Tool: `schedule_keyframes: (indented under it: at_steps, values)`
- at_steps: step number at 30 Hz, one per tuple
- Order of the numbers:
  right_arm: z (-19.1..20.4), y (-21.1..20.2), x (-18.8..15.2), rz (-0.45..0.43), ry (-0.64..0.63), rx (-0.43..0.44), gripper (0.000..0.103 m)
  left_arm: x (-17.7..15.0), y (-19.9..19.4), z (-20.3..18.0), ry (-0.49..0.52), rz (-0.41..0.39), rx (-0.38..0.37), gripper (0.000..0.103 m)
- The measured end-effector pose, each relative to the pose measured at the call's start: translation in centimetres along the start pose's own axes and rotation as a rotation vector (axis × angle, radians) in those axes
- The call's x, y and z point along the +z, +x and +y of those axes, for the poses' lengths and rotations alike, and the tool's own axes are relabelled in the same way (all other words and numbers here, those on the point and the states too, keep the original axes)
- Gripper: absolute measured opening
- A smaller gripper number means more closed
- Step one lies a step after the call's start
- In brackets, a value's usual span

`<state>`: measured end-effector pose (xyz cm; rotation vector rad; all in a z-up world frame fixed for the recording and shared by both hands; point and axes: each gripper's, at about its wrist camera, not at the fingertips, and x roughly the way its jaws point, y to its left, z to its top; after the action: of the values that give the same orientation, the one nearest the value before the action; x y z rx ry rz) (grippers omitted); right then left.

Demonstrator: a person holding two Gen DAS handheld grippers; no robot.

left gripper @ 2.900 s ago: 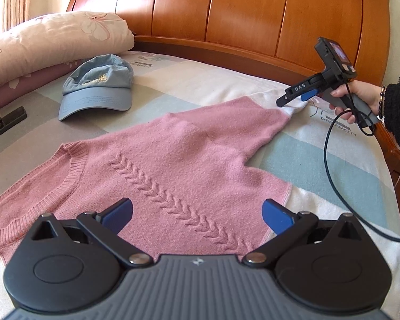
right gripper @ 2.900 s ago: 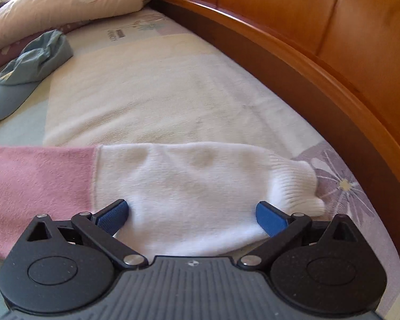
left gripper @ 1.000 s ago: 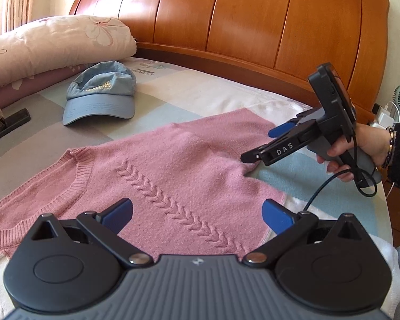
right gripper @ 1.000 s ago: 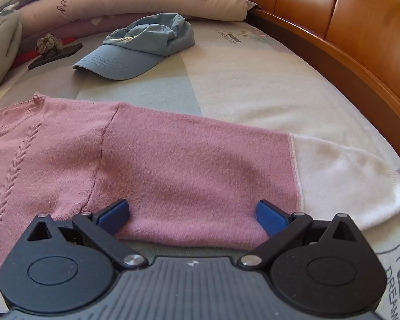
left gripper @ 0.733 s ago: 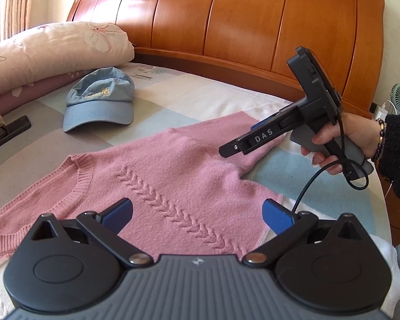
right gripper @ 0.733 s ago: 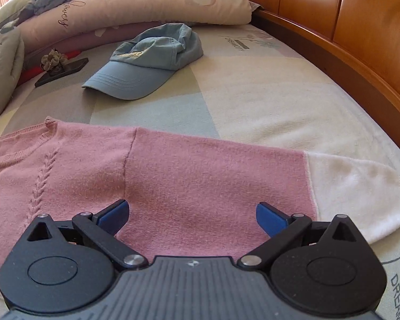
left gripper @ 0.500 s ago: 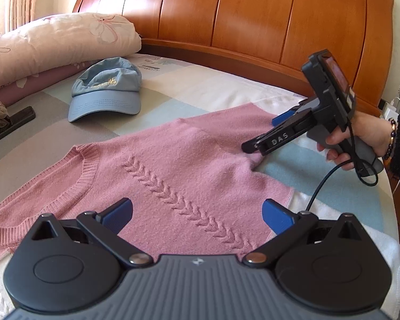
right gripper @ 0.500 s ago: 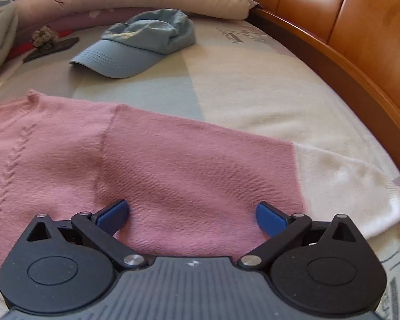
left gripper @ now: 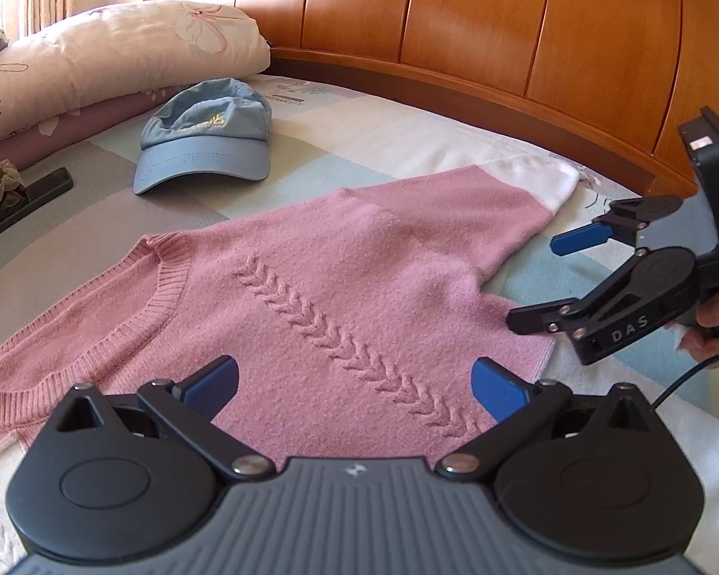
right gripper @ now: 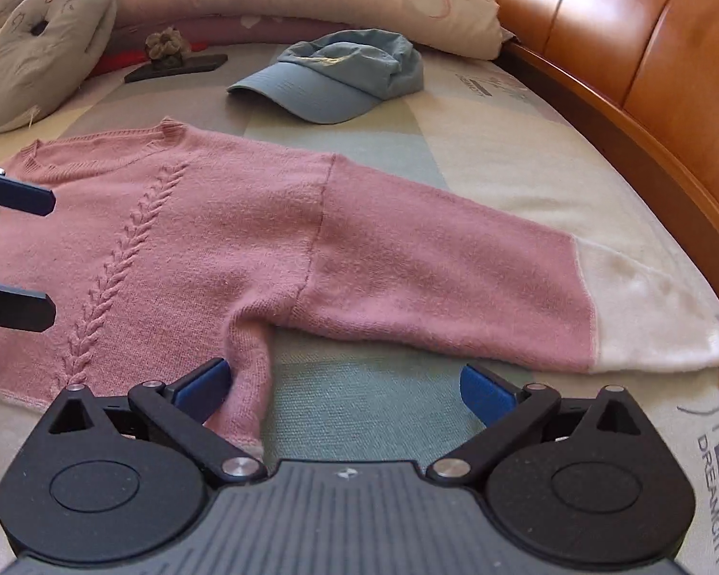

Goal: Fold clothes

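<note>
Pink knitted sweater is spread flat on the bed below a blue cap, while the left gripper and right gripper are held over its hem, fingers apart.

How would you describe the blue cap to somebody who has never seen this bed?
Start at the wooden headboard and the pillows beside it. On the bedsheet just below them lies the blue cap, apart from the pink sweater. It is the only blue, brimmed thing there.
</note>
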<state>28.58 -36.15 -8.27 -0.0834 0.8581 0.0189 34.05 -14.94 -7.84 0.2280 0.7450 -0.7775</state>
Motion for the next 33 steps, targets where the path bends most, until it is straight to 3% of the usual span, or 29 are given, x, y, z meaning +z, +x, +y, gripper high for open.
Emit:
schedule_keyframes:
  at_steps: [3, 7, 12, 15, 20, 23, 27, 33]
  values:
    - [0.7, -2.6, -1.1, -0.056, -0.016, 0.024, 0.103, -0.1, 0.2, -0.1, 0.004, 0.005, 0.002, 0.102]
    - [2.4, -1.8, -2.7, -0.001, -0.118, -0.093, 0.103, -0.1, 0.5, -0.3, 0.010, 0.012, 0.005, 0.102]
    - [-0.1, -3.6, -4.6, 0.005, 0.089, -0.123, 0.103, -0.2, 1.3, -0.3, 0.005, 0.023, 0.008, 0.102]
    - [1.3, -6.1, -6.7, -0.023, 0.092, -0.134, 0.103, -0.3, 1.8, -0.3, -0.001, 0.030, 0.009, 0.102]
    - [3.6, -8.6, -8.9, -0.103, 0.166, 0.053, 0.103, -0.7, 3.5, -1.3, 0.005, 0.044, 0.047, 0.102]
    - [4.1, -7.2, -8.9, -0.020, 0.163, 0.107, 0.103, -0.5, 3.6, -2.1, 0.030, 0.071, 0.070, 0.102]
    - [3.6, -6.7, -8.3, -0.002, 0.126, 0.065, 0.103, 2.1, 2.8, -1.2, -0.034, 0.174, 0.010, 0.102]
    - [-0.6, -7.7, -5.2, -0.095, 0.183, 0.047, 0.103, 9.7, 2.8, -2.6, -0.200, 0.173, -0.031, 0.102]
